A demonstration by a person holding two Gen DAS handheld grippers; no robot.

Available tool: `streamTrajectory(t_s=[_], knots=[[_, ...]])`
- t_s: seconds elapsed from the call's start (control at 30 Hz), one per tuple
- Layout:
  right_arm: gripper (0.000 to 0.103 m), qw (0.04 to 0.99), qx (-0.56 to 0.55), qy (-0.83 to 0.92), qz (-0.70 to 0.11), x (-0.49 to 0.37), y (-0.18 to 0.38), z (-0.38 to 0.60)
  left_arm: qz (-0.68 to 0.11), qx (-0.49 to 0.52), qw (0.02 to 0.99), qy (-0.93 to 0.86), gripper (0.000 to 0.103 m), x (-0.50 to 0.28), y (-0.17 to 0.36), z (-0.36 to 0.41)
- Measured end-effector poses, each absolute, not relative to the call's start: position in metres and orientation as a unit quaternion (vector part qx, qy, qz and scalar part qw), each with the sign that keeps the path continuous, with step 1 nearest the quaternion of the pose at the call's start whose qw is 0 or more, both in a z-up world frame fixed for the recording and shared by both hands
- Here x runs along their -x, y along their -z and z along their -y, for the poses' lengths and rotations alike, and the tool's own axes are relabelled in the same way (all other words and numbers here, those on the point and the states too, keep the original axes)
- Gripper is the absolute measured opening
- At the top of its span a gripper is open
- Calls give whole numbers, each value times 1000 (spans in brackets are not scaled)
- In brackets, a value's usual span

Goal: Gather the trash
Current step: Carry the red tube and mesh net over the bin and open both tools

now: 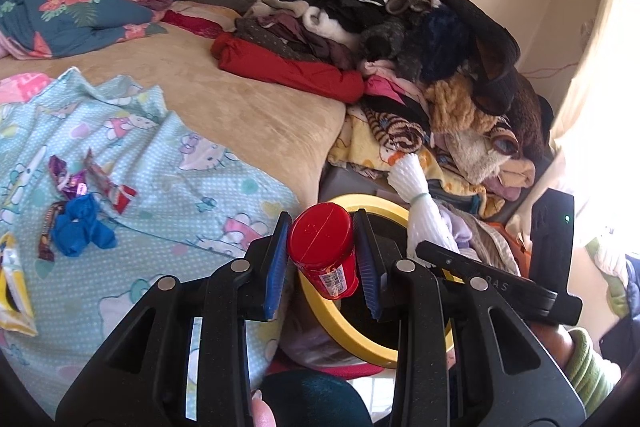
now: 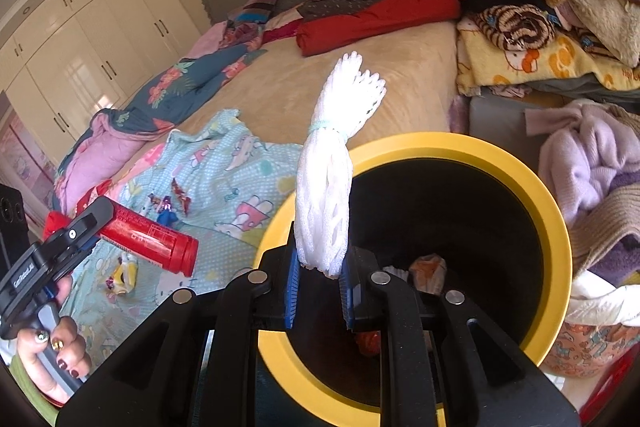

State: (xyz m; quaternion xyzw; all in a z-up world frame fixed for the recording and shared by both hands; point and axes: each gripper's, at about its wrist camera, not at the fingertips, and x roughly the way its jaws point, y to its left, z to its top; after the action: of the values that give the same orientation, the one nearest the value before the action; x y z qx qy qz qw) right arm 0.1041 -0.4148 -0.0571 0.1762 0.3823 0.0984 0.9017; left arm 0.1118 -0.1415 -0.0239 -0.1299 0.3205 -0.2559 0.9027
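The right gripper [image 2: 320, 295] is clamped on the lower end of a white foam-net sleeve tied with a pale green band [image 2: 328, 187], which stands up from its blue pads directly over the near rim of the round black bin with the yellow rim [image 2: 558, 227]. The left gripper [image 1: 322, 263] grips a red cylindrical plastic tube with a red cap [image 1: 322, 247] across its body, cap end pointing forward, just above the bin's yellow rim [image 1: 320, 307] on the bed side.

Both loads look ready to drop. To do it well, I would carry each gripper inward until the item hangs over the dark opening, not over the rim, then tip the fingers down and let go one at a time; the light sleeve may cling to a pad or catch on the rim.

More trash remains on the pale blue cartoon-print sheet [image 1: 168, 163] near the bed's front edge: a crumpled blue glove [image 1: 80, 227], foil candy wrappers [image 1: 92, 183], a yellow packet [image 1: 12, 291].
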Motion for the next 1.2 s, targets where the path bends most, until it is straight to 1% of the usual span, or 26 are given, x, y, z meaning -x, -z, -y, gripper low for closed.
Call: streamTrajectory(t_s=[0.4, 0.8, 0.93, 0.97, 1.0, 1.03, 1.07, 1.1, 1.13, 1.17, 1.2], knots=[[17, 889, -192, -78, -409, -107, 73, 433, -347, 109, 887, 284, 25, -126, 49, 186], [17, 873, -206, -66, -437, -112, 91, 440, -373, 93, 878, 283, 25, -149, 73, 211], [19, 869, -213, -59, -442, -113, 95, 443, -380, 98, 877, 276, 25, -157, 79, 210], [23, 868, -217, -56, -444, -113, 97, 445, -381, 101, 877, 274, 26, -159, 80, 209], [27, 866, -223, -54, -445, -113, 98, 447, -382, 105, 877, 273, 36, -160, 81, 207], [40, 865, -227, -50, -445, -114, 99, 449, -382, 110, 877, 270, 55, -161, 81, 204], [49, 865, -231, -45, -444, -114, 100, 451, -379, 112, 880, 264, 63, -160, 81, 201], [51, 865, -233, -42, -442, -114, 100, 453, -375, 112, 883, 259, 73, -159, 80, 198], [51, 866, -237, -40, -439, -113, 99, 454, -371, 111, 886, 256, 78, -158, 78, 196], [54, 867, -238, -40, -436, -113, 98, 455, -366, 111, 889, 252, 83, -156, 77, 193], [57, 869, -240, -40, -431, -113, 96, 455, -361, 109, 893, 247, 92, -153, 75, 189]])
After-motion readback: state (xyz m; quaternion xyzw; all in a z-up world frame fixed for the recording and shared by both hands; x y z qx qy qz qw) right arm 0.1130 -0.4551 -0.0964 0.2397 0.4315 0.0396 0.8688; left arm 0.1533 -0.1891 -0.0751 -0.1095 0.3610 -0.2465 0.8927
